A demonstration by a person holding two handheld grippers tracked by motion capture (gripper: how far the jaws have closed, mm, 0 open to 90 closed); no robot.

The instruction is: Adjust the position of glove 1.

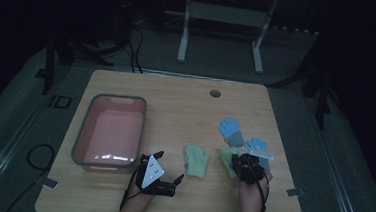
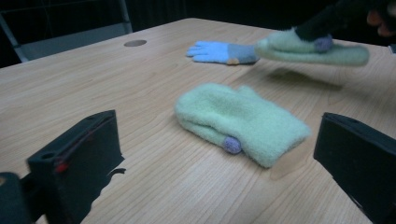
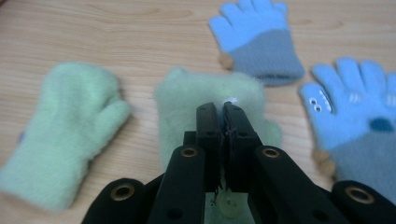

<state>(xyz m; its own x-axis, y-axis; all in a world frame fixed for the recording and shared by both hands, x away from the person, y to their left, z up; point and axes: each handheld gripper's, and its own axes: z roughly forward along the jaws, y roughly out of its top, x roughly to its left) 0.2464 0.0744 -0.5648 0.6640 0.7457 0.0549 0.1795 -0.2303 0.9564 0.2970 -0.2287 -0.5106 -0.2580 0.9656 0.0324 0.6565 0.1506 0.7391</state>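
Two fluffy green mittens and two blue gloves are on the wooden table. My right gripper is shut on the cuff of one green mitten. In the left gripper view this mitten hangs just above the table with its shadow beneath. The other green mitten lies flat between my two grippers. My left gripper is open near the front edge, its jaws wide apart and aimed at that mitten. One blue glove lies beyond the held mitten, the second to its right.
A grey-rimmed pink bin stands at the table's left side, with nothing inside it. A round cable hole sits near the far edge. Bare wood lies between the bin and the mittens. The room around is dark.
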